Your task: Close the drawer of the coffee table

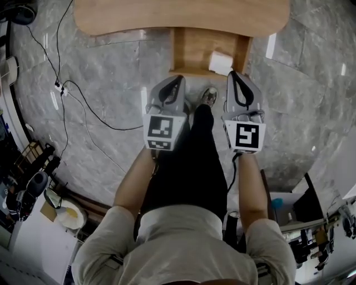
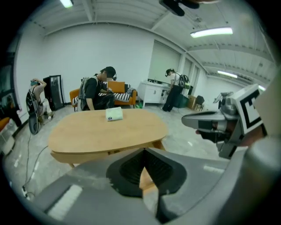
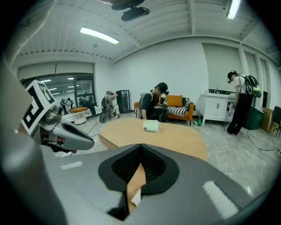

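Over marble floor (image 1: 117,64), left claw (image 1: 178,79) and right claw (image 1: 233,74) slant down, closed, empty.

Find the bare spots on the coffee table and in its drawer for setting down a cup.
Bare: the coffee table top all round the white box; the drawer left of its white item. Crowded: the drawer's front, with left hand-held gripper, right hand-held gripper and shoe.

Coffee table (image 1: 183,16) far side beyond top edge; white obj (image 1: 221,61) in drawer (image 1: 192,53) unidentifiable
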Tool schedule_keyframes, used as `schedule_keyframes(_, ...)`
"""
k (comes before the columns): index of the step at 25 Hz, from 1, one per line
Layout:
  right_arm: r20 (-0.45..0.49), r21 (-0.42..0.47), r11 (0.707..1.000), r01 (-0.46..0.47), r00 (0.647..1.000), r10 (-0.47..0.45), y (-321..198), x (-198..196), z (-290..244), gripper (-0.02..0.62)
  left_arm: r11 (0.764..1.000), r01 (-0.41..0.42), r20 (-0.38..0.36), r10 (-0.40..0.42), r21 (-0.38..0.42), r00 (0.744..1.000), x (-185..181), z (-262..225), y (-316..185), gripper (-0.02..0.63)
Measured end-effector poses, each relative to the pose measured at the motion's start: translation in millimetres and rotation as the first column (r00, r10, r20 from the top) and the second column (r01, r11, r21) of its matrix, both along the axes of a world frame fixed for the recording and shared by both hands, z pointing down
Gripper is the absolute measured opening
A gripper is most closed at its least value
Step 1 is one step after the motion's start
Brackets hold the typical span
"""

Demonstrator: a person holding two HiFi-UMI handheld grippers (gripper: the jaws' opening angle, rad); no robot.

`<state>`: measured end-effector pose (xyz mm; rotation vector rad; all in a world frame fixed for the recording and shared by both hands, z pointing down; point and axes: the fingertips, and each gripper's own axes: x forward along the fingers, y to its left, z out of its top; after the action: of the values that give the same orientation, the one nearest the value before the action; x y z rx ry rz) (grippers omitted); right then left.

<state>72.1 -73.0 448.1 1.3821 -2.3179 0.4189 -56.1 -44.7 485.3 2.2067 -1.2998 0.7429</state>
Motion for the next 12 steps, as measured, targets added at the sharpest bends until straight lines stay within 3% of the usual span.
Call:
schedule_keyframes(4, -0.027, -0.063, 0.998, 0.020, 0.999, -0.022, 8.3, -7.4, 48.4, 0.008, 0.999, -0.019, 0.111, 0.023, -0.041, 0.994, -19.2, 54.2, 13.5, 0.021)
schedule_keyframes(7, -0.058, -0.121, 0.991, 0.052, 0.997, -0.059, 19.5, -17.4, 85.5, 0.008, 0.995, -0.035, 0.104, 0.044, -0.089, 0.994, -25.3, 86.2, 25.0, 0.020)
schedule_keyframes(12, -0.073, -0.226, 0.974, 0.029, 0.996, -0.047, 38.6, -9.3, 141.6, 0.008, 0.987, -0.038, 0.136, 0.060, -0.158, 0.989, -26.7, 148.7, 39.2, 0.020)
